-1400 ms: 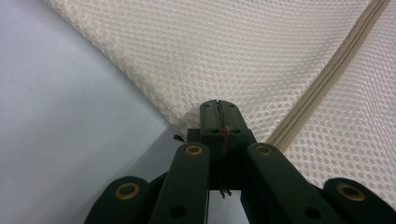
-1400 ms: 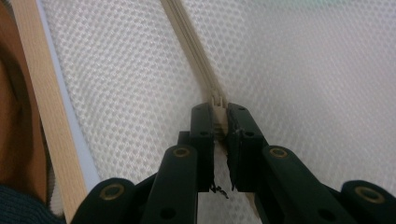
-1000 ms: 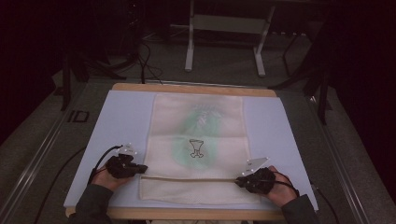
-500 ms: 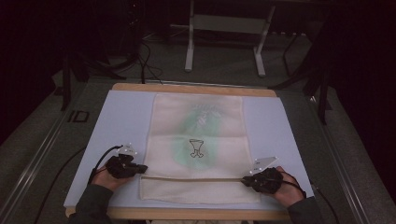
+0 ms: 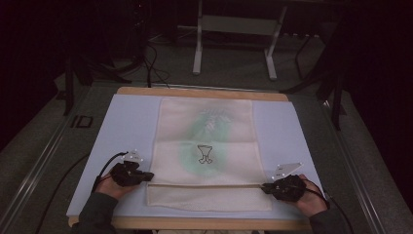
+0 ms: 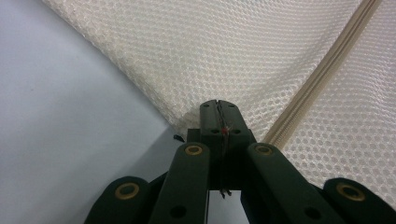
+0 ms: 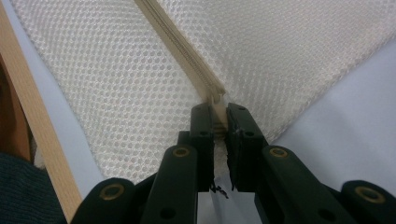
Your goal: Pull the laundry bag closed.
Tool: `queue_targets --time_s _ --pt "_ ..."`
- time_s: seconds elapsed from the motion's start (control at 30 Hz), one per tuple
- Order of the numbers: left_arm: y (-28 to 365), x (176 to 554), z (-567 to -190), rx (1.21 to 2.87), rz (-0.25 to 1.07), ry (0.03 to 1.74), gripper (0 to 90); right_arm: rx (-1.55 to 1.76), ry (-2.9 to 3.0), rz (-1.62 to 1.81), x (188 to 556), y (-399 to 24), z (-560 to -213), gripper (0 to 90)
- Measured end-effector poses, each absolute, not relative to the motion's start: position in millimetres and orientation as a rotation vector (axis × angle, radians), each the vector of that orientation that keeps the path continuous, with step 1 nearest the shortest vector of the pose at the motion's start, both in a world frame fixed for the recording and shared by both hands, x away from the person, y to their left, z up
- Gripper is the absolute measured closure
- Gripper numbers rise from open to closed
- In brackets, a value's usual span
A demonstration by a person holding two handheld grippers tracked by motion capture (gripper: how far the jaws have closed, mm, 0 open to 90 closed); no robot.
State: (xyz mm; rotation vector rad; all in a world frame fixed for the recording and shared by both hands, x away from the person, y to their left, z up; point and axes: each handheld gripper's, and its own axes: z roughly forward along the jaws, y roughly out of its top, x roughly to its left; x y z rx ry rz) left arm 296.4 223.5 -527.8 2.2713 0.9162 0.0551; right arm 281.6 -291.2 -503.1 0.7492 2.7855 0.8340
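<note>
No words, numbers or brand names can be read anywhere. The one sign is a small black outline drawing [image 5: 205, 154], shaped like a cup or funnel on a short foot, on the cream mesh zip bag [image 5: 204, 126]. It sits at the middle of the bag, over a faint green blotch, just beyond the beige zip line [image 5: 204, 185]. Paler green marks farther up the bag are too blurred to make out.
</note>
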Motion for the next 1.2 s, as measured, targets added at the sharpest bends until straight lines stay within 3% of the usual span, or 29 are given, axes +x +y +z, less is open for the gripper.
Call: queue_targets --time_s 0.2,0.37,0.57,1.2 --pt "225 297 -529 2.261 0.046 0.915 89.9 0.741 2.789 0.842 282 -290 -506 80.4" --pt "225 297 -529 2.257 0.046 0.915 89.7 0.784 2.78 0.909 284 -295 -509 67.9" --pt "228 297 -531 2.219 0.012 0.905 87.4 0.817 2.706 0.983 286 -293 -507 61.4" --pt "227 295 -527 2.218 0.11 0.901 82.1 0.97 2.536 1.053 294 -300 -509 54.8"
